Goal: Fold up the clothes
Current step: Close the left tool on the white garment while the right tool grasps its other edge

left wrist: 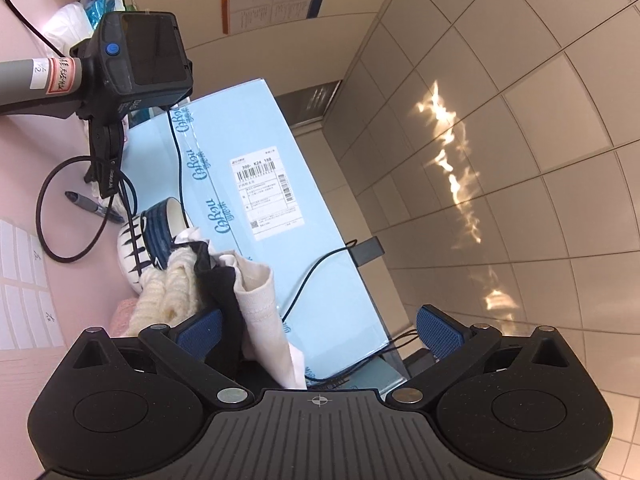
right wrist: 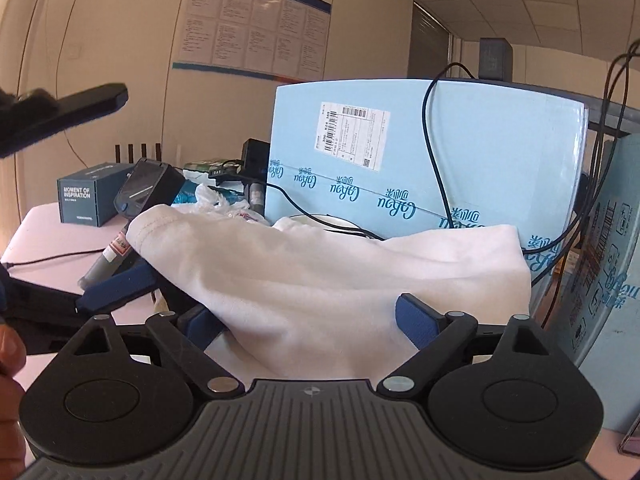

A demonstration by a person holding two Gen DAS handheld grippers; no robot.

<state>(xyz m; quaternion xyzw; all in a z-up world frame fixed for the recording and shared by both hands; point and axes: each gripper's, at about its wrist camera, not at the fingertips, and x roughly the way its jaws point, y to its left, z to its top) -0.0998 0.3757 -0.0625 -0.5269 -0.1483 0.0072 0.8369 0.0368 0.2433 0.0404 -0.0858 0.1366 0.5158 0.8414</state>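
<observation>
The white garment (right wrist: 320, 280) lies bunched on the pink worktop (right wrist: 52, 228), just before the blue box (right wrist: 500, 152) — both grippers, left (left wrist: 319, 330) and right (right wrist: 316, 322), have jaws apart.

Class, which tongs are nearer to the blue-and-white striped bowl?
Left. The left tongs sit open beside the clothes touching the bowl; the right tongs face the white garment, no bowl visible.
</observation>
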